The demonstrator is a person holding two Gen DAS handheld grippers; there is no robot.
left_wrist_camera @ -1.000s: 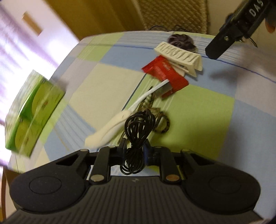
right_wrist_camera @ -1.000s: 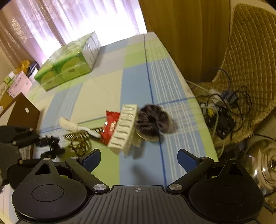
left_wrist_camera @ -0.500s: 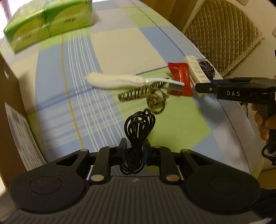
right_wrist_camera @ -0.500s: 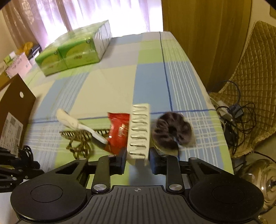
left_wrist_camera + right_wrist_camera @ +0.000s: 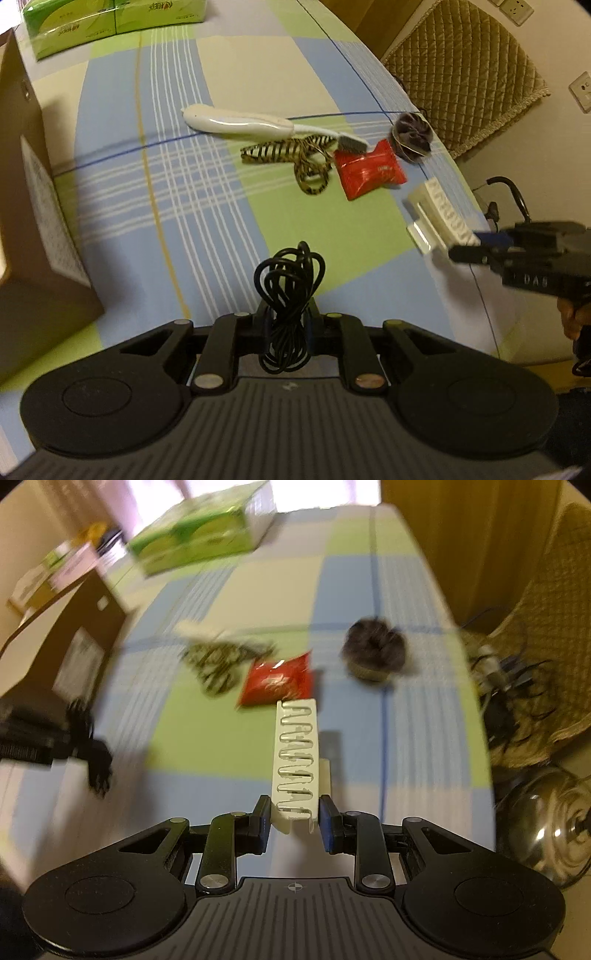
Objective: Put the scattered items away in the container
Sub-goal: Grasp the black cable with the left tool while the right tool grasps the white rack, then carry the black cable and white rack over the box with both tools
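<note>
Left wrist view: the left gripper [image 5: 288,325] is clamped on a coiled black cable [image 5: 290,284], glossy and looped, above a checked cloth counter [image 5: 177,206]. On the cloth lie a smooth white toothbrush [image 5: 255,125], a striped hair tie [image 5: 295,158], a crinkly red packet [image 5: 369,170] and a dark ruffled scrunchie [image 5: 412,136]. A brown cardboard box [image 5: 33,221] stands at left.

Right wrist view: the right gripper [image 5: 293,821] is closed on a ribbed cream hair clip [image 5: 297,760], lifted clear of the cloth just in front of the red packet [image 5: 279,679]. The rest is blurred.
</note>
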